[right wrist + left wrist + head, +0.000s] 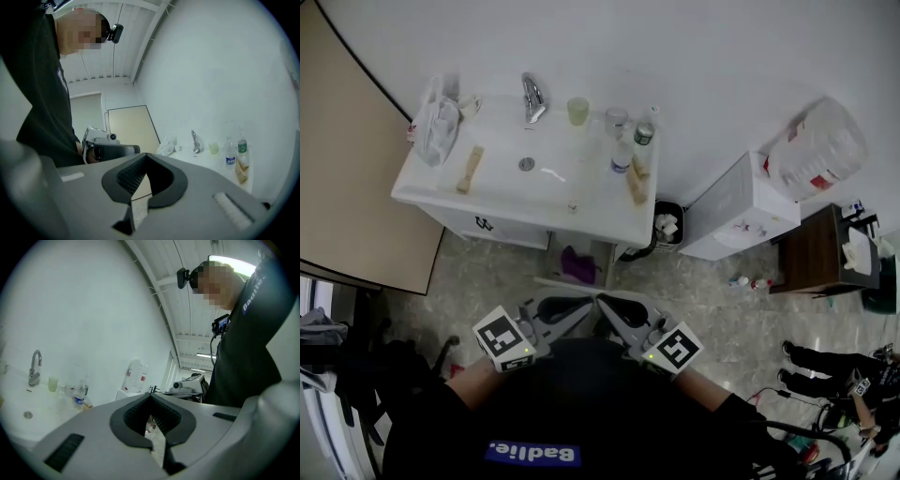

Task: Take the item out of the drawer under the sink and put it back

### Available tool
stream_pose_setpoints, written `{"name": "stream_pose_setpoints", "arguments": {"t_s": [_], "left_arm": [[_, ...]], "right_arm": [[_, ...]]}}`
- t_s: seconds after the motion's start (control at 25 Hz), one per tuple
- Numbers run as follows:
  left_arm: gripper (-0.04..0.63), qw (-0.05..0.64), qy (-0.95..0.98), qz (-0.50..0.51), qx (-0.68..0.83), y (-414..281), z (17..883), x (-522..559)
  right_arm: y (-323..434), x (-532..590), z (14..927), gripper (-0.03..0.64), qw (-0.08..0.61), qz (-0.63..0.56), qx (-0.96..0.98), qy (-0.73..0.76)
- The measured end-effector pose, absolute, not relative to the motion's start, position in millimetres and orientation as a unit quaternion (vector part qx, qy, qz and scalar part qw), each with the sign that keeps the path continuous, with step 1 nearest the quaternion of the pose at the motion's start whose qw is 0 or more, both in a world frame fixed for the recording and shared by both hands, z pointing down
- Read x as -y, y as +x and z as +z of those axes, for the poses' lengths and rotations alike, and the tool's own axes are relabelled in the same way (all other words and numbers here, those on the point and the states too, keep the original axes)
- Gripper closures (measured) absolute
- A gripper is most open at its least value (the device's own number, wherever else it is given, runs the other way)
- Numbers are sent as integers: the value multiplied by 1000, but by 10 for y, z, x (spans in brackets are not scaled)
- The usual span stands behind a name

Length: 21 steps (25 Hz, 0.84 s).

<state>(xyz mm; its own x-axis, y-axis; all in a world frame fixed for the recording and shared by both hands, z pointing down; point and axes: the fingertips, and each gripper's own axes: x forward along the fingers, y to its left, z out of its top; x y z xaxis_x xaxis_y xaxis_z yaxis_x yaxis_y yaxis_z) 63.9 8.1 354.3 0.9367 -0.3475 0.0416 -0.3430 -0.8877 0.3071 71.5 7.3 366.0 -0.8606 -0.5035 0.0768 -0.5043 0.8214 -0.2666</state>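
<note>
The white sink cabinet stands against the wall. Below its right half a drawer is pulled open, and a purple item lies in it. My left gripper and right gripper are held close to my chest, well short of the drawer. They point at each other with their tips almost meeting. Both are shut with nothing between the jaws, as the left gripper view and the right gripper view show. The right gripper view also catches the left gripper from the side.
The counter carries a faucet, a cup, bottles, a brush and a plastic bag. A dark bin, a white cabinet with a water jug and a brown table stand to the right. A beige door is at the left.
</note>
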Motion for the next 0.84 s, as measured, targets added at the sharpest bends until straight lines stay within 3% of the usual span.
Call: {"name": "stream_pose_setpoints", "arguments": {"t_s": [0.84], "left_arm": [[606,156,973,-7,171,638,3508,-196]], "right_arm": [[692,-167,3635,615,7,146,953,264]]}}
